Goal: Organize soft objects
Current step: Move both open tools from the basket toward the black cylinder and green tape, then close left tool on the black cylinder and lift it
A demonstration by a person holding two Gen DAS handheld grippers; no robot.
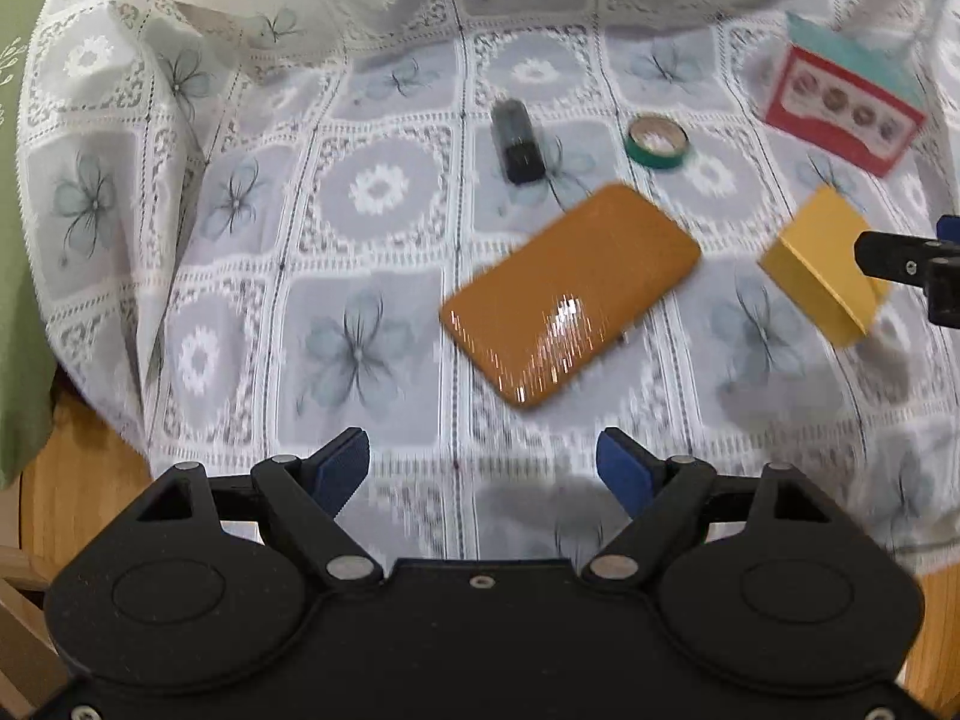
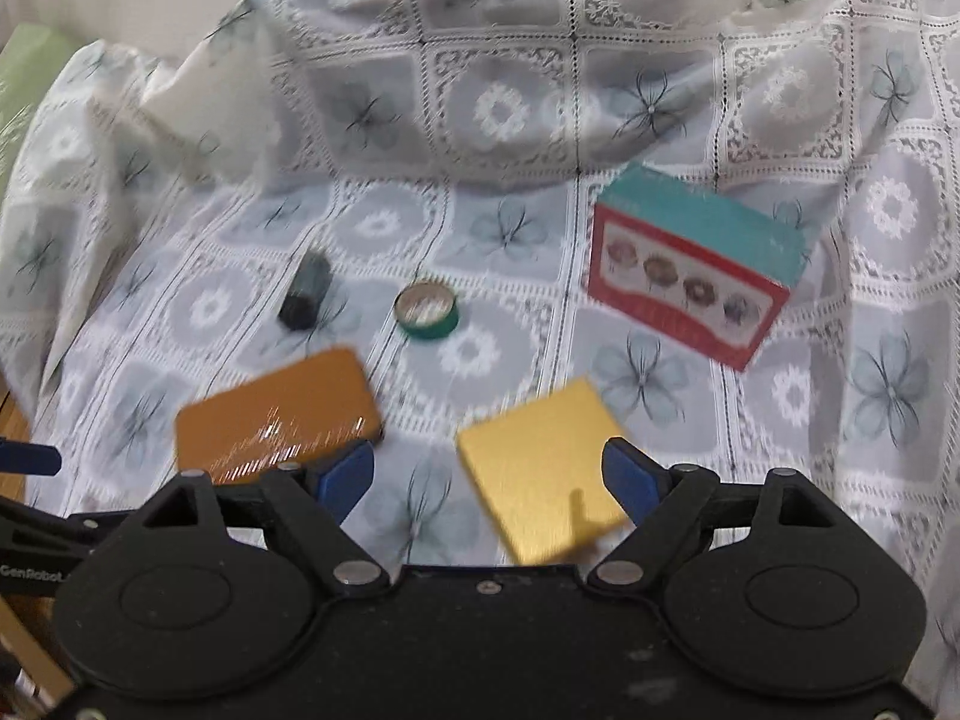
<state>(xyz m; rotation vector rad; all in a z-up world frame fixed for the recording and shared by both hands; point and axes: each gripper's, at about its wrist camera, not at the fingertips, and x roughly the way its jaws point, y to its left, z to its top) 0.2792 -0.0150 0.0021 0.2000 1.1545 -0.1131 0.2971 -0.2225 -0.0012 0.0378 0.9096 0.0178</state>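
Note:
A yellow block (image 2: 534, 468) lies on the lace cloth (image 2: 510, 228), partly between the fingers of my right gripper (image 2: 489, 474). It sits close to the right pad and well apart from the left one, so the gripper is open. A glossy orange flat pad (image 1: 570, 294) lies ahead of my left gripper (image 1: 483, 468), which is open with only cloth between its fingers. The left wrist view shows the yellow block (image 1: 822, 267) at the right with a right gripper finger (image 1: 894, 261) in front of it. The orange pad (image 2: 276, 414) lies left of the right gripper.
A black cylinder (image 1: 516, 141), a green tape roll (image 1: 657, 141) and a red and teal box (image 1: 846, 114) stand farther back on the lace cloth (image 1: 360, 240). The cloth bunches up at the back and left. Bare wood (image 1: 78, 498) shows at lower left, beside a green fabric (image 1: 15, 240).

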